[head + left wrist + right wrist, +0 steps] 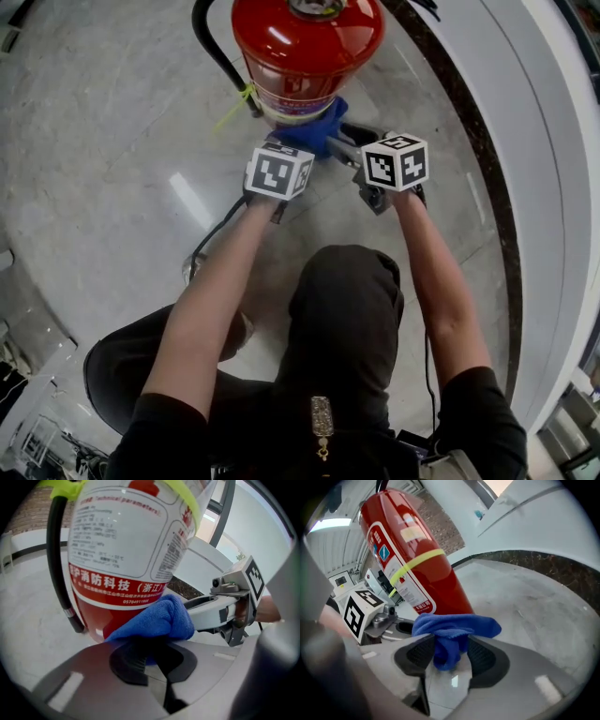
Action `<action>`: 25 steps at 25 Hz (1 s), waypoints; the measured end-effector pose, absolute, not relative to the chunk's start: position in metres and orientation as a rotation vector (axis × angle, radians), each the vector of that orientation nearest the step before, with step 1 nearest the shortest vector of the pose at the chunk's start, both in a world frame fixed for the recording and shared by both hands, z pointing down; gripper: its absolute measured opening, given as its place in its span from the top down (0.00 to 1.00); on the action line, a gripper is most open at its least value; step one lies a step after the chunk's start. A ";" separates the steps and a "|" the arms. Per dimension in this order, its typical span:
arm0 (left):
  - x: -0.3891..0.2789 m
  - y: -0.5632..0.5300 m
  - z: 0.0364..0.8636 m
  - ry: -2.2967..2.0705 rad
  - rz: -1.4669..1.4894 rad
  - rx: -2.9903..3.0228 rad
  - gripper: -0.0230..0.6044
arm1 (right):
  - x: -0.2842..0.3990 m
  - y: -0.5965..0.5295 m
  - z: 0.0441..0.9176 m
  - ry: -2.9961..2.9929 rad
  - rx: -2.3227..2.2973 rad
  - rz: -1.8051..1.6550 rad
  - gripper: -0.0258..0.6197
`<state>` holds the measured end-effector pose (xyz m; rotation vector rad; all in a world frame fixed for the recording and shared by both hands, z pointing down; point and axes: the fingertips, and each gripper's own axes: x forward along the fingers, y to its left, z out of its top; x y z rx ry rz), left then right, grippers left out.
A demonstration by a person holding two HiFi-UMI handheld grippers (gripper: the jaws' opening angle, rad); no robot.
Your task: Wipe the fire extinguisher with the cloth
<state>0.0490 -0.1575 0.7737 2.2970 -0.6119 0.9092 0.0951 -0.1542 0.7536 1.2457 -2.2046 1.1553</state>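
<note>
The pale, polished floor [112, 141] is where the fire extinguisher [305, 56] is stood upright, just ahead of the crouched person and near a curved white wall. Its body is seen as glossy red, with a large white printed label [122, 541], a yellow band [417, 562] round it and a black hose [58, 564] hung down one side; no dirt or smear can be made out on it. The blue cloth [154, 620] is bunched against the lower part of the cylinder, below the label, so the wiping is judged to be under way low down. How much of the surface is already cleaned cannot be told, and the upper body and far side are taken as left to do. The cloth is clamped at one end in the closed jaws of the left gripper [147, 658]. At the other end it hangs between the jaws of the right gripper [450, 656], which are spread wide and are not pressed on it.
</note>
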 end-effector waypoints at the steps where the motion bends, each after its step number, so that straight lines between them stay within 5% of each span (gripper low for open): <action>1: 0.046 -0.157 0.775 -0.616 0.912 2.298 0.94 | 0.090 -0.154 0.760 -2.198 1.200 1.155 0.65; 3: 0.043 -0.154 0.775 -0.604 0.908 2.311 0.92 | 0.083 -0.153 0.771 -2.173 1.123 1.134 0.91; 4: 0.043 -0.151 0.773 -0.589 0.910 2.321 0.89 | 0.081 -0.154 0.775 -2.157 1.104 1.116 0.94; 8: 0.035 -0.136 0.769 -0.545 0.954 2.359 0.79 | 0.088 -0.174 0.787 -2.096 1.208 1.088 0.95; 18: -0.027 -0.120 0.744 -0.712 0.924 2.339 0.80 | 0.136 -0.221 0.801 -1.965 1.419 1.049 0.95; 25: -0.046 -0.113 0.742 -0.745 0.941 2.293 0.83 | 0.090 -0.174 0.804 -1.988 1.152 1.000 0.95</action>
